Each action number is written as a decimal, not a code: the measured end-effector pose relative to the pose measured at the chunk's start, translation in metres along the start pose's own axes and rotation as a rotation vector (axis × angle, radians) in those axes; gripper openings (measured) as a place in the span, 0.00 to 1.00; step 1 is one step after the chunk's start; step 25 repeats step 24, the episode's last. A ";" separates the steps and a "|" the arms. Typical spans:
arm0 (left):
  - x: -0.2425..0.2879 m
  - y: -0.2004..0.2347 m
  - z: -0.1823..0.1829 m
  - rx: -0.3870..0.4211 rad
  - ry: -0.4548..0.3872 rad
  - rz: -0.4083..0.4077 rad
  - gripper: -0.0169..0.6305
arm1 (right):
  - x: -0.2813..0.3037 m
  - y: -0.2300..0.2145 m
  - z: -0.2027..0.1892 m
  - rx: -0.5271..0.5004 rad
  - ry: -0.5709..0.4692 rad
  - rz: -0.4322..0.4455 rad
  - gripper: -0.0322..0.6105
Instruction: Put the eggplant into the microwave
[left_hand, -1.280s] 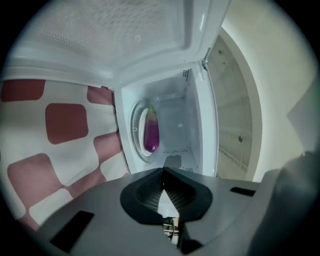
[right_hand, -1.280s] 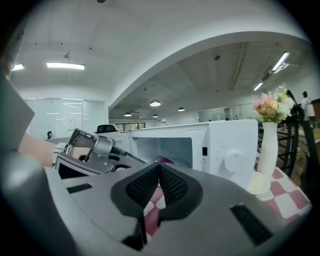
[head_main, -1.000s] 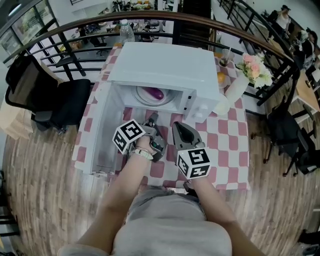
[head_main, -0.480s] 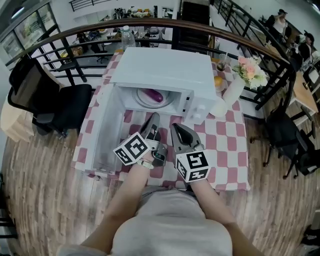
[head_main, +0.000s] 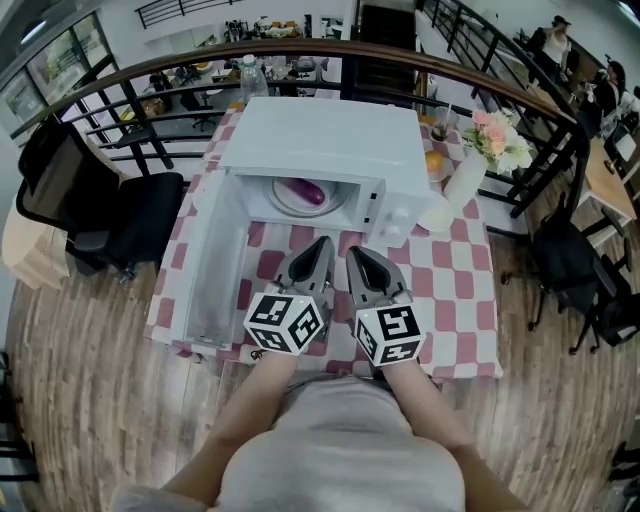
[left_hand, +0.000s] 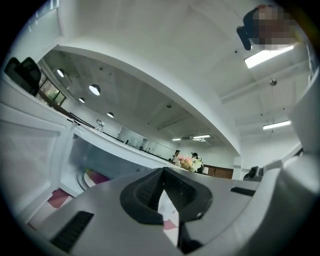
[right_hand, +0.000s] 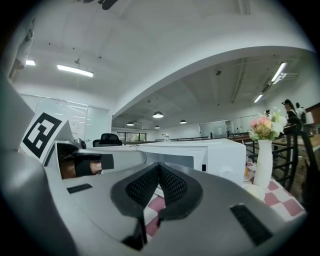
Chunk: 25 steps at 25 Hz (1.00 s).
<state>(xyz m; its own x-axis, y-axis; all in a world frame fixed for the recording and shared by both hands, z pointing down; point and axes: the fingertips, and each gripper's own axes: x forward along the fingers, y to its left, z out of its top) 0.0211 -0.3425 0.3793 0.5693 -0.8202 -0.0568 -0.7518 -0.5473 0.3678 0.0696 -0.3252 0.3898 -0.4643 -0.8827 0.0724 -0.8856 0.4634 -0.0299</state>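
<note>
The purple eggplant (head_main: 310, 190) lies on the round white plate (head_main: 290, 202) inside the white microwave (head_main: 330, 140). Its door (head_main: 212, 262) hangs wide open to the left. In the left gripper view a sliver of the eggplant (left_hand: 96, 177) shows in the cavity. My left gripper (head_main: 322, 246) and right gripper (head_main: 354, 252) sit side by side over the checked tablecloth, in front of the cavity, both pointing at it. Both are shut with nothing between the pads. The right gripper view shows the microwave (right_hand: 200, 155) ahead.
A white vase of flowers (head_main: 478, 165) stands right of the microwave, with a white cup (head_main: 440, 213) and an orange (head_main: 433, 160) near it. A water bottle (head_main: 252, 72) stands behind. Dark railing (head_main: 520, 110) rings the table; black chairs (head_main: 120, 215) stand at the left.
My left gripper has risen, rolled over and drawn level beside the right one, its marker cube now facing up. The right gripper shifted only slightly.
</note>
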 end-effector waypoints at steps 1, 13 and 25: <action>0.000 -0.002 -0.002 0.028 0.007 0.000 0.03 | 0.000 -0.001 0.000 -0.003 -0.001 -0.001 0.09; 0.000 -0.004 -0.003 0.181 0.034 0.035 0.03 | 0.002 0.005 -0.001 -0.021 -0.011 0.025 0.09; -0.002 -0.011 -0.008 0.262 0.043 0.033 0.03 | -0.002 0.008 -0.002 -0.033 -0.013 0.030 0.09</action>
